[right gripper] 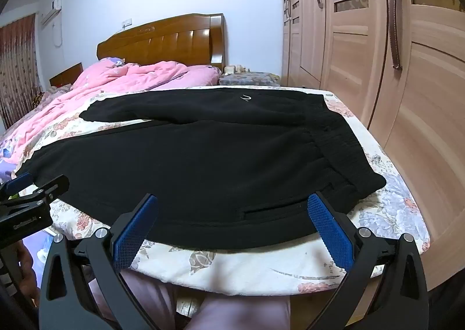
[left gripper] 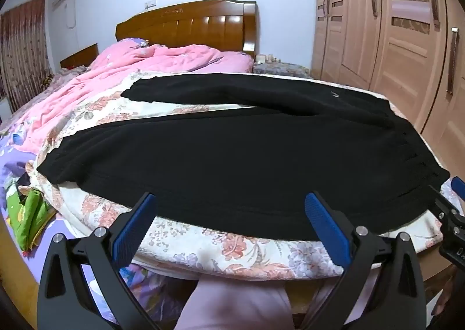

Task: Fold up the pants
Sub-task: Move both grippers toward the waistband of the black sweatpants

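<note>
Black pants (left gripper: 226, 155) lie flat on a floral quilt (left gripper: 232, 251) at the foot of the bed, legs pointing left, waistband at the right. The pants also show in the right wrist view (right gripper: 203, 161), with the ribbed waistband (right gripper: 340, 141) at right. My left gripper (left gripper: 229, 208) is open, its blue pads just over the pants' near edge, holding nothing. My right gripper (right gripper: 232, 208) is open over the near edge by the waistband, holding nothing. Each gripper shows at the edge of the other's view: the right one (left gripper: 453, 208), the left one (right gripper: 26, 193).
A pink duvet (left gripper: 139, 68) is bunched at the head of the bed before a wooden headboard (left gripper: 189, 25). A wardrobe (left gripper: 392, 39) stands close along the right. Green and mixed cloth (left gripper: 29, 213) lies at the left. The person's legs (left gripper: 232, 301) are below the quilt edge.
</note>
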Demonstrator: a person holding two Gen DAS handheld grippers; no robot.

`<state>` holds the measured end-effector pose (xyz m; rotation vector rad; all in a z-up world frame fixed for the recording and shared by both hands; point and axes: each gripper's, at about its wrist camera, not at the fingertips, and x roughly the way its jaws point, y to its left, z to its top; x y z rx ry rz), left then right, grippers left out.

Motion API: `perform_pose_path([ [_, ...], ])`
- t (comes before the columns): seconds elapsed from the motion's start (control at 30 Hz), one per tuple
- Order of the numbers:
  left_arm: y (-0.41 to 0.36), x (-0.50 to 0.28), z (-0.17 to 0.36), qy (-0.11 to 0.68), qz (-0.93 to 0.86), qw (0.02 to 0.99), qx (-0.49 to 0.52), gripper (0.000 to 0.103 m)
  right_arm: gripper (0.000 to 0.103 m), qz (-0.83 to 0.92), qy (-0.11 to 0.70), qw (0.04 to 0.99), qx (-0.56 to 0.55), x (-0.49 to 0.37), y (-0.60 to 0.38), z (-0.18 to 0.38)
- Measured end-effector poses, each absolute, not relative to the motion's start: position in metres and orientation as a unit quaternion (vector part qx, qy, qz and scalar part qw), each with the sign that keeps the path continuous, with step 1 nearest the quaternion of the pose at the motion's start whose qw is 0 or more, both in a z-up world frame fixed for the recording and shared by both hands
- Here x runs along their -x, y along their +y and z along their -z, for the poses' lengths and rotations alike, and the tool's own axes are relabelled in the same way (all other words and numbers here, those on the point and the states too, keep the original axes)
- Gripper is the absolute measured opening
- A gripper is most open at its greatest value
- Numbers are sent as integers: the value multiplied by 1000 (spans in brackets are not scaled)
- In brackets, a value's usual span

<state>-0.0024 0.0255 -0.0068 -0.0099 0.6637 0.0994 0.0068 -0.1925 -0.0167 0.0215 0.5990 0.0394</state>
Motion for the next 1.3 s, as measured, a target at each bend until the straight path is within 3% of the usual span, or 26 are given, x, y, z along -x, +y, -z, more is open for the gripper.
perform_pose_path([
  [0.87, 24, 0, 9, 328, -16, 944, 16, 102, 99, -21, 298, 954, -14, -7, -186, 21],
  [1.3, 38, 0, 12, 329, 29, 941, 75, 101, 99, -23, 298, 954, -18, -7, -187, 21],
])
